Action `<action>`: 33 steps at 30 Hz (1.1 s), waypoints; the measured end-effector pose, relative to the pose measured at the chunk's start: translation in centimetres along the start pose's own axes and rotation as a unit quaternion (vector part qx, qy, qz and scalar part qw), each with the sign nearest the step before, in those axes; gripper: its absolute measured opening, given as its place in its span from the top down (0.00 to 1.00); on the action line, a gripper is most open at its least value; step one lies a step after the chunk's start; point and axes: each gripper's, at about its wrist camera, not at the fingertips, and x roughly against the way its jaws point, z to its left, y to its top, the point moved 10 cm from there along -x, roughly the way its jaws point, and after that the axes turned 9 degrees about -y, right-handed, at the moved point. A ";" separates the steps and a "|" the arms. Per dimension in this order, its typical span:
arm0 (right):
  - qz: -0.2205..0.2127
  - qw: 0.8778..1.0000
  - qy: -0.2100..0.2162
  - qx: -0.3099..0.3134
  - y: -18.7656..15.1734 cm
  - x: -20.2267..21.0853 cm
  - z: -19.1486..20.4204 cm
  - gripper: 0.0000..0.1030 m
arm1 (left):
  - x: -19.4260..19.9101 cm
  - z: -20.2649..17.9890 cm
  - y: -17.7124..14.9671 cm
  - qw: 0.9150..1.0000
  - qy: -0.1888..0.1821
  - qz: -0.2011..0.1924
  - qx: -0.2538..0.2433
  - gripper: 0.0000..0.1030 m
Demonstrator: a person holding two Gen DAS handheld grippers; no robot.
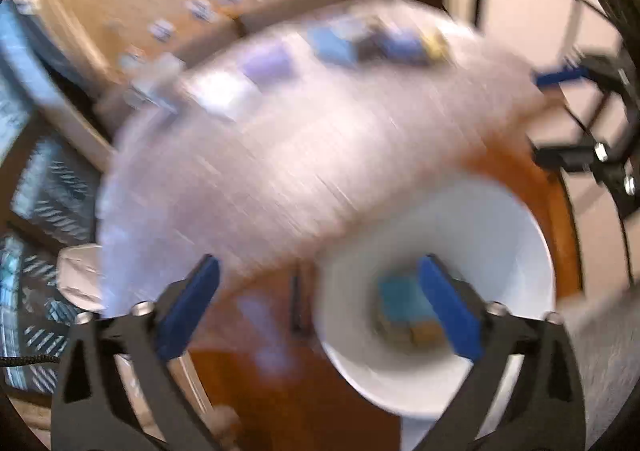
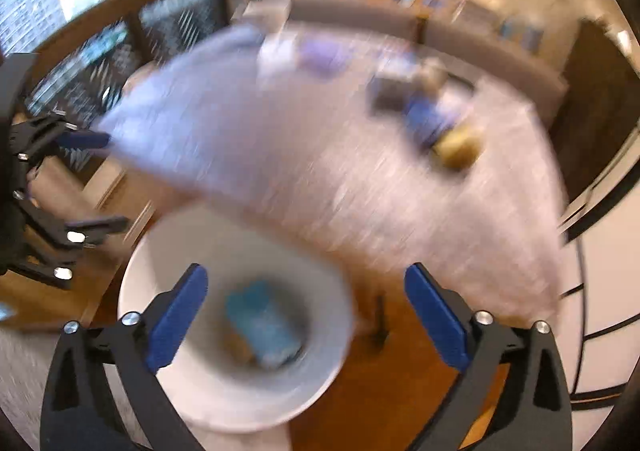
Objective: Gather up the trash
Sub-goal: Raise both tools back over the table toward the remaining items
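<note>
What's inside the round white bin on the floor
Inside the round white bin lies a teal blue packet, with something brownish beside it. The picture is blurred, and whatever lies under the packet is covered.

Two grippers: the left gripper (image 1: 320,307) and the right gripper (image 2: 306,315), each with two blue pads. One white bin (image 2: 192,251), with one blue packet (image 2: 264,323) inside. One table (image 2: 320,171); the blurred items on it cannot be counted.

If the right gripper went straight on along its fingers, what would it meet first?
Probably the round white bin below it: the open right gripper points toward its near rim and the blurred blue packet inside. Blur makes depth uncertain.
</note>
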 end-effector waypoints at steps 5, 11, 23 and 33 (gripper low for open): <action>-0.019 0.999 0.011 -0.041 3.5 -1.2 -1.8 0.05 | -1.7 5.8 4.1 0.995 0.061 -0.011 0.078 0.01; -0.024 0.999 -0.024 -0.043 5.7 -4.6 -4.0 0.05 | -5.4 8.2 7.5 0.989 0.112 -0.013 0.098 0.01; -0.007 0.994 -0.072 -0.078 7.0 -9.5 -8.7 0.05 | -10.6 9.3 9.8 0.986 0.121 0.014 0.114 0.01; 0.008 0.989 -0.103 -0.105 7.0 -12.9 -11.6 0.05 | -14.6 11.7 11.7 0.985 0.070 0.030 0.157 0.01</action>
